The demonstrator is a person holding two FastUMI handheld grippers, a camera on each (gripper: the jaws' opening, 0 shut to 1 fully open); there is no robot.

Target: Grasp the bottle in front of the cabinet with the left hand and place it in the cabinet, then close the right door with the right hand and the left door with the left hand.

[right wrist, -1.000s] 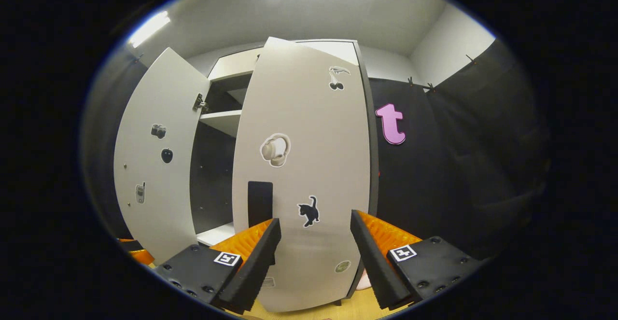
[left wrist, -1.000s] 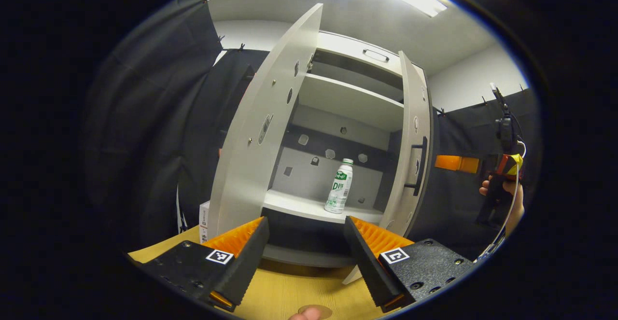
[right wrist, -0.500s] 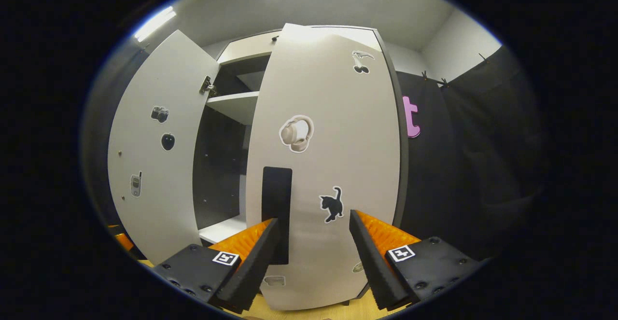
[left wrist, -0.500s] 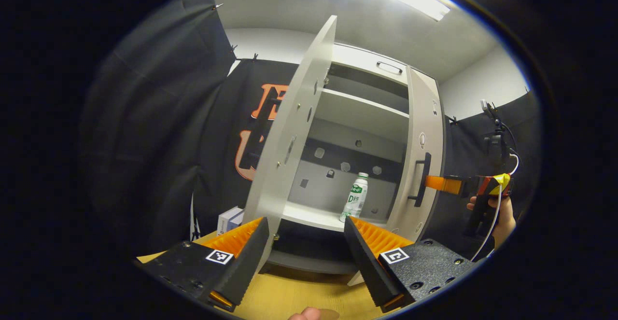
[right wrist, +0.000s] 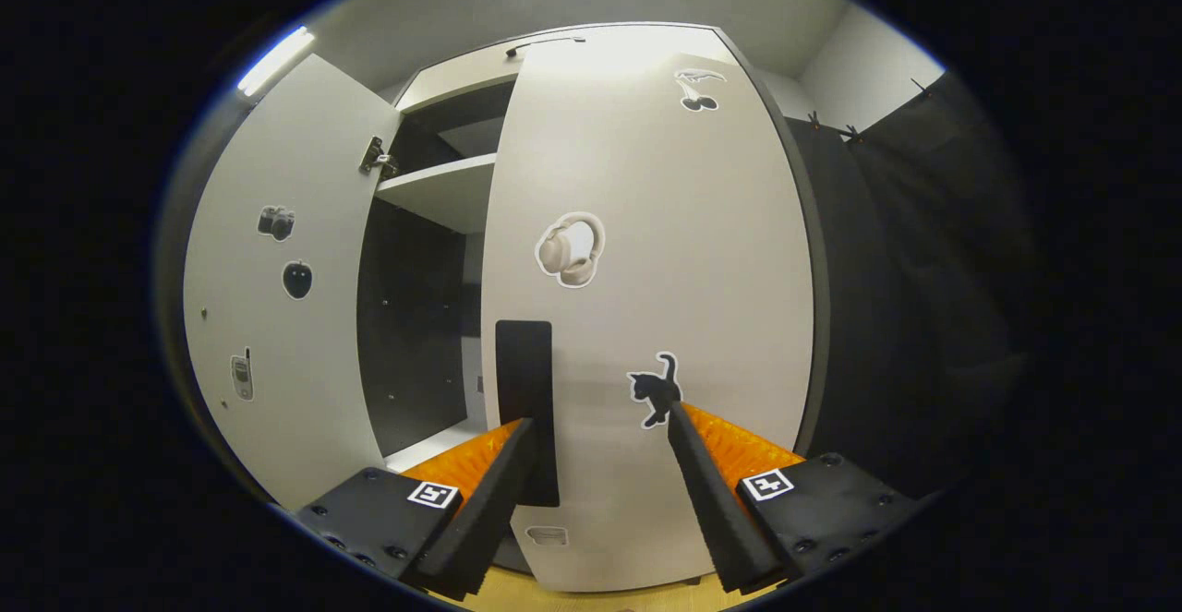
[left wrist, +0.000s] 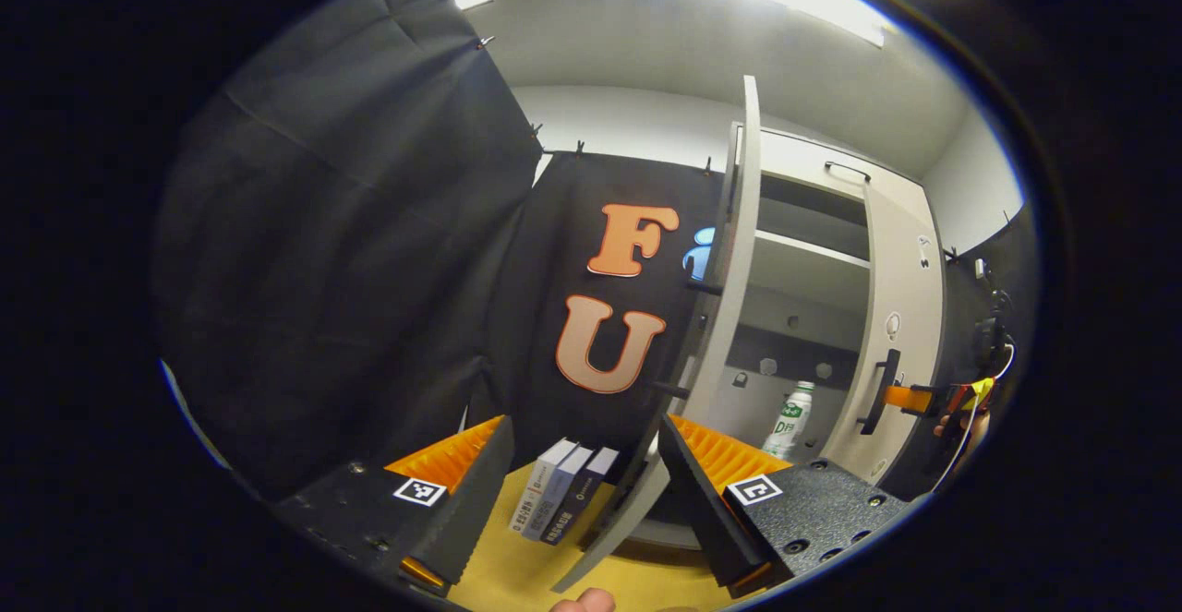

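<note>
Pressing flat right door [right wrist: 646,317], spread right claw [right wrist: 598,427] beside slab handle [right wrist: 524,390].

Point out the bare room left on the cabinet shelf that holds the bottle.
In the left gripper view the bottle stands on the lower shelf near the right door. The shelf stretch between it and the left door looks bare, though that door's edge and the left gripper hide its near part. The right gripper faces the right door's handle.

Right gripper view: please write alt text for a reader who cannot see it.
The open right gripper faces the pale right door, nearly shut, its dark handle by one finger. To the left, the left door stands open, showing a shelf.
</note>
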